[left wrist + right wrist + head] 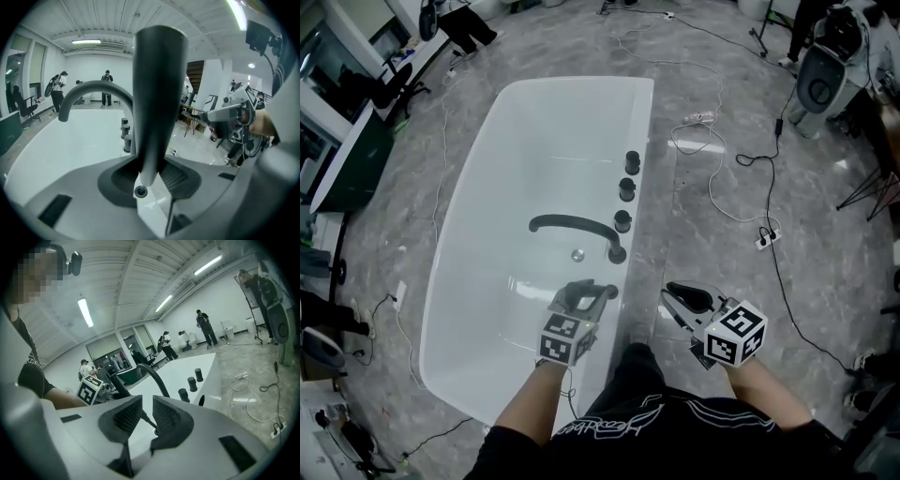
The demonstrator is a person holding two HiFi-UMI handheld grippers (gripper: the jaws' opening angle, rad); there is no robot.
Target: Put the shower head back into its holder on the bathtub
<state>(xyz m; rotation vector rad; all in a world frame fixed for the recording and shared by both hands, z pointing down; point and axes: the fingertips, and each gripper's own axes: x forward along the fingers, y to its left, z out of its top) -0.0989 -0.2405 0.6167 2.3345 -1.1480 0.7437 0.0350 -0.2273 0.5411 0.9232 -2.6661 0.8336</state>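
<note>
We have the shower head (157,93) pinched in the left tool (579,309), its dark tapered body standing upright between the pads. Its narrow lower end hangs just above a small round opening in the white rim, which we take to be the holder (140,191). We judge the task to be in its last stretch. The head is picked up and lined up over the rim, but not yet seated. What is left is to lower it into the opening and let go.

Our right tool (689,300) hovers beside the tub over the floor. Its pads stand a little apart and grip nothing, and we see only background through the gap.

The bathtub (544,103) is white, glossy and looks dry. A black arched faucet (572,223) and a row of black knobs (627,189) stand along the rim nearest us. The floor (722,244) is grey and marbled, and loose cables (712,187) trail across it. The room is large and bright, with strip lights overhead and several people (107,86) standing well off in the background.
</note>
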